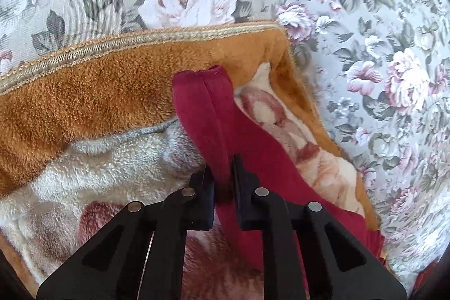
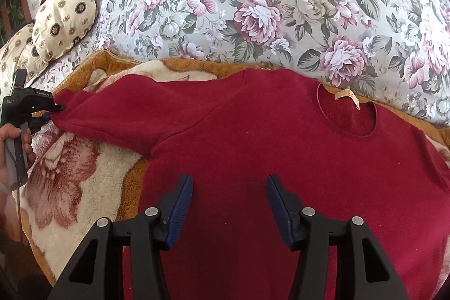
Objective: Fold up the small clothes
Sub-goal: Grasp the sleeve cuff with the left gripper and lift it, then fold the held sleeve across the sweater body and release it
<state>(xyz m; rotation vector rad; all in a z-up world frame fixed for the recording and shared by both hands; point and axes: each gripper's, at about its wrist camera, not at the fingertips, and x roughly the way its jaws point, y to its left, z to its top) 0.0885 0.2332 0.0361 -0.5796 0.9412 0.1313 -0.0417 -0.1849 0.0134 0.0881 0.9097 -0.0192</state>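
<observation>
Right wrist: sweater flat, neck far; sleeve outstretched, pinched by left tool; right tool wide, seemingly hovering.

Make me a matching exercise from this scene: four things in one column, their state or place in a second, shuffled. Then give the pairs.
1. left gripper
2. right gripper
3. neck label
4. pillow

A. open above the sweater's body
B. at the collar
C. shut on the sleeve
D. on the flowered sheet, beyond the blanket

Pairs: 1-C, 2-A, 3-B, 4-D
</observation>
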